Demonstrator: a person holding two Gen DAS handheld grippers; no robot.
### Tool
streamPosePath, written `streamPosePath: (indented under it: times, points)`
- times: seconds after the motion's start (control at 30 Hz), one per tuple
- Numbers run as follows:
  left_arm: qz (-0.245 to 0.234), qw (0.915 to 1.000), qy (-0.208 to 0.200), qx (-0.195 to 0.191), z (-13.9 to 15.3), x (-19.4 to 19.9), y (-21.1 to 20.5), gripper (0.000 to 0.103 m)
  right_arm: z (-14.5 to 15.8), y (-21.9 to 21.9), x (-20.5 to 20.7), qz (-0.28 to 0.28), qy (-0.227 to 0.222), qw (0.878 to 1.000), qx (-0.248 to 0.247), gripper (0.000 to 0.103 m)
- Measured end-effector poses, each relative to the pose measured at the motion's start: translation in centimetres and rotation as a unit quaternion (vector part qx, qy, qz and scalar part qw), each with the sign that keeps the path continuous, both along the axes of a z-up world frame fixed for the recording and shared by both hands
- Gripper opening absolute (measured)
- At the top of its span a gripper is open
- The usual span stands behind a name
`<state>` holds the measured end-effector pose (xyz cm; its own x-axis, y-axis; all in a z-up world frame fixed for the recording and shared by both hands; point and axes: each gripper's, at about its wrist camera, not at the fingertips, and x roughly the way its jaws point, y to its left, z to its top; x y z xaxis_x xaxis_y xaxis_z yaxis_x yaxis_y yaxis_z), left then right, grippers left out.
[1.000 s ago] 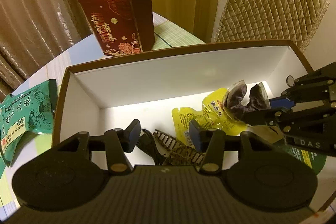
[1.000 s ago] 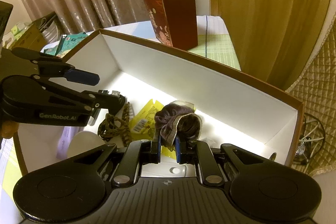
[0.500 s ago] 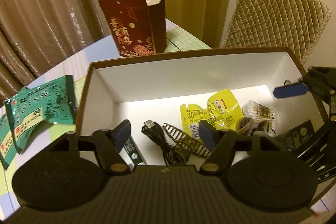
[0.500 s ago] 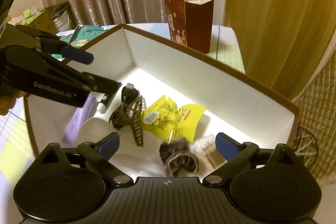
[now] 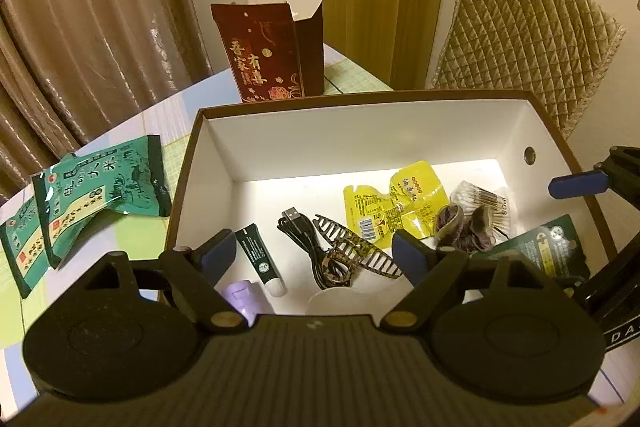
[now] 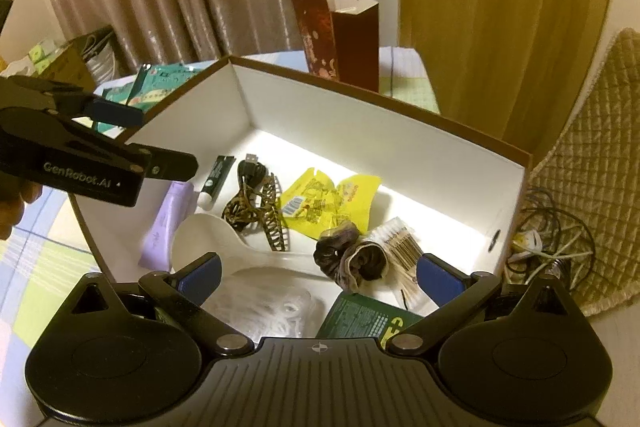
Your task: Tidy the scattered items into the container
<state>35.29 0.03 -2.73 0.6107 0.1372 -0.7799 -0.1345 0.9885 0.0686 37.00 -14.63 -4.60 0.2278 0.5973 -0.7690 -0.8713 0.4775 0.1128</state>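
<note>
The right tool point(image 6: 318, 273) hangs spread wide with nothing between its pads, jaws opening. At its 12 o'clock the dark purple fabric scrunchie point(image 6: 352, 263) lies inside the white brown-rimmed cardboard box point(image 6: 360, 115). The left tool point(image 5: 314, 251), jaws opening too, is empty above the box. At its 10 o'clock, 2 green foil snack packets point(image 5: 96, 195) lie on the checked surface point(image 5: 132, 123).
</note>
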Motion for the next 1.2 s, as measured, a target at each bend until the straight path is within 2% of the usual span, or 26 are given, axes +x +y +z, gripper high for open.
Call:
streamPosePath:
  times: [0.27,0.33,0.43,0.57,0.77,1.2]
  points:
    - [0.012,0.9990,-0.034,0.024,1.5,-2.8,-0.9,0.094,0.9,-1.6,-2.3,-0.041,-0.015,0.999,0.005,0.101]
    - [0.018,0.9988,-0.039,0.024,1.8,-3.6,-0.9,0.100,1.1,-1.8,-3.2,-0.049,-0.030,0.998,0.002,0.101]
    - [0.022,0.9984,-0.045,0.024,2.2,-4.9,-1.0,0.101,1.4,-2.2,-4.9,-0.056,-0.060,0.997,0.001,0.101]
    - [0.035,0.9977,-0.051,0.028,2.7,-6.7,-0.9,0.101,1.9,-2.6,-6.7,-0.062,-0.074,0.995,0.005,0.101]
    - [0.043,0.9963,-0.064,0.037,3.8,-10.0,-1.2,0.101,3.0,-3.4,-9.0,-0.078,-0.065,0.995,0.021,0.101]
    - [0.056,0.9958,-0.059,0.041,5.6,-16.7,-2.8,0.102,5.2,-5.5,-13.5,-0.114,-0.057,0.991,0.033,0.101]
